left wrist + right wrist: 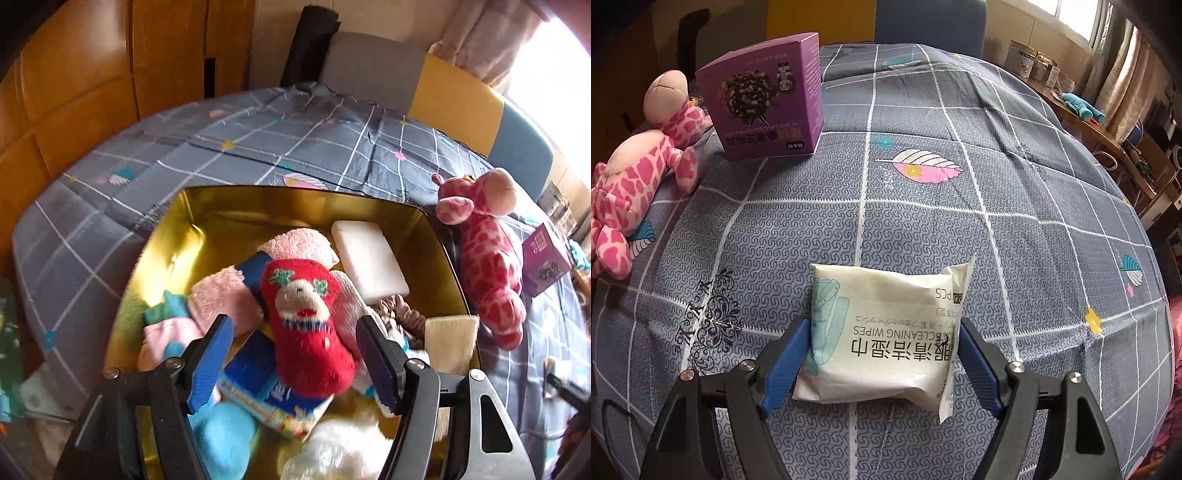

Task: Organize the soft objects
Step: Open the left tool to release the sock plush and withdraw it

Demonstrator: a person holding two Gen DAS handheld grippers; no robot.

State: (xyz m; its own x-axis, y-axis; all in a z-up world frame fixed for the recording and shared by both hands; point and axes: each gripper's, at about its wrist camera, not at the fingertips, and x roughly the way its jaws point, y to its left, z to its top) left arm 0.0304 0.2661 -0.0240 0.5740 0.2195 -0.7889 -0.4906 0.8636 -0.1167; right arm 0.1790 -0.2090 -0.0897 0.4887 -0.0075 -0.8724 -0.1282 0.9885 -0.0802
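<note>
A gold tin stands on the grey checked bedspread, filled with soft things. On top lies a red sock with a bear face, among pink towels, a white foam block and a blue tissue pack. My left gripper is open over the tin, its blue pads on either side of the sock and clear of it. In the right wrist view my right gripper is shut on a white pack of cleaning wipes, both pads against its sides, just above the bedspread.
A pink spotted giraffe plush lies right of the tin and shows again as the giraffe in the right wrist view. A purple box stands beside it. Shelves with clutter run past the bed's right edge; wooden cupboards stand behind.
</note>
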